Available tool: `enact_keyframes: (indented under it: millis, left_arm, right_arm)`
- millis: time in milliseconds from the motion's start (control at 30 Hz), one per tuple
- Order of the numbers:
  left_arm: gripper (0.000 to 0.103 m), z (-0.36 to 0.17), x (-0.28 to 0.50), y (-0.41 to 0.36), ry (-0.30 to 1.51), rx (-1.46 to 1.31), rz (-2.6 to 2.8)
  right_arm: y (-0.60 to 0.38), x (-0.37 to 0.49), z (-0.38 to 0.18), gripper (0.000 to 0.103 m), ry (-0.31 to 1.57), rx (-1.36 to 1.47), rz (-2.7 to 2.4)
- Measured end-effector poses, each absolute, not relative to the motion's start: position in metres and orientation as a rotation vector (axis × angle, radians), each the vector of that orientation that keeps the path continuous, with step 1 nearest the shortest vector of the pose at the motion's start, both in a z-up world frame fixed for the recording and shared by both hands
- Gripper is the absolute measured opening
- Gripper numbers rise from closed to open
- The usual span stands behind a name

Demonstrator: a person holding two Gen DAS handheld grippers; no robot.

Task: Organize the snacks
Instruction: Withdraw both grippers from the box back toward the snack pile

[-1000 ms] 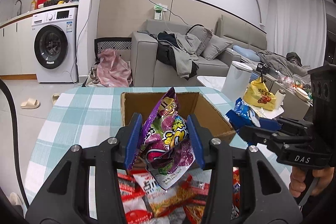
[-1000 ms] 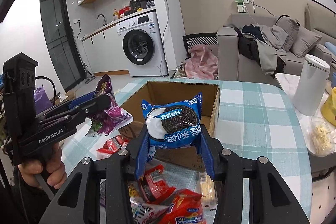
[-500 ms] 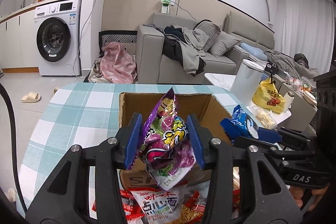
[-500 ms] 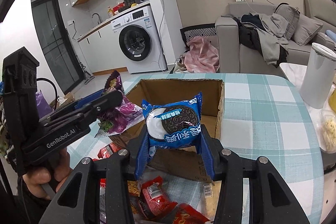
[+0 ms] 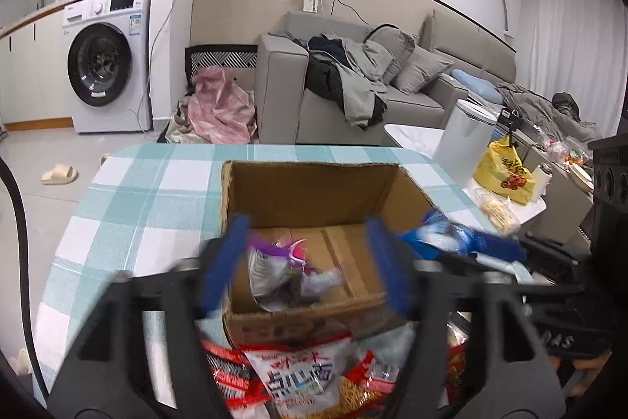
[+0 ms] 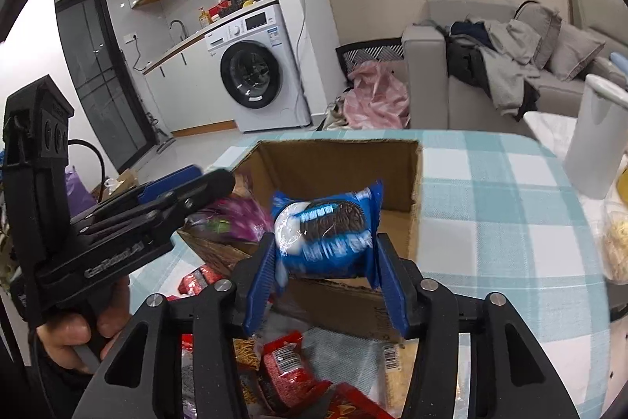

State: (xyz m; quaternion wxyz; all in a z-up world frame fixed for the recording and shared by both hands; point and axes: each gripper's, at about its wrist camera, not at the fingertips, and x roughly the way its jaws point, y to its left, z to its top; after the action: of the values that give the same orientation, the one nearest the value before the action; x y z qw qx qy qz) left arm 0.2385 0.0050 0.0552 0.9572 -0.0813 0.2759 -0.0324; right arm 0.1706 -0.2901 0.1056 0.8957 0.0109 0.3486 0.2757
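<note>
An open cardboard box (image 5: 314, 183) stands on the checked table; it also shows in the right wrist view (image 6: 416, 183). My left gripper (image 5: 310, 266) is open over the box's near edge, and the purple snack bag (image 5: 290, 277) lies blurred inside the box between the spread fingers. The bag also shows in the right wrist view (image 6: 235, 218). My right gripper (image 6: 325, 277) is shut on a blue Oreo pack (image 6: 325, 226), held above the box's near edge. The left gripper shows at left in the right wrist view (image 6: 188, 183).
Several red and white snack packs (image 5: 298, 376) lie on the table in front of the box, also in the right wrist view (image 6: 290, 368). A white bin (image 5: 463, 140) and a yellow bag (image 5: 502, 175) stand at the right. A sofa and a washing machine are behind.
My left gripper has opened and let go of the purple snack bag, which has dropped into the box. Both grippers have moved forward toward the box; the right still holds the Oreo pack.
</note>
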Motion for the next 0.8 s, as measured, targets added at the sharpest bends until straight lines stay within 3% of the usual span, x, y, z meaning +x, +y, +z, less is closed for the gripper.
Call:
enact_keyframes:
  millis: [100, 233, 300, 800]
  left_arm:
    - [0.087, 0.058, 0.223, 0.006, 0.539, -0.147, -0.068]
    - [0.102, 0.059, 0.198, 0.007, 0.553, -0.120, -0.067]
    - [0.102, 0.058, 0.184, 0.009, 0.552, -0.106, -0.066]
    - [0.102, 0.044, 0.105, 0.032, 0.613, -0.148, -0.011]
  right_arm:
    - [-0.299, 0.167, 0.110, 0.063, 0.704, 0.028, 0.557]
    - [-0.315, 0.157, 0.114, 0.091, 0.683, 0.038, 0.541]
    - [-0.323, 0.151, 0.114, 0.103, 0.679, 0.052, 0.542]
    - [-0.334, 0.104, 0.100, 0.103, 0.745, -0.036, 0.544]
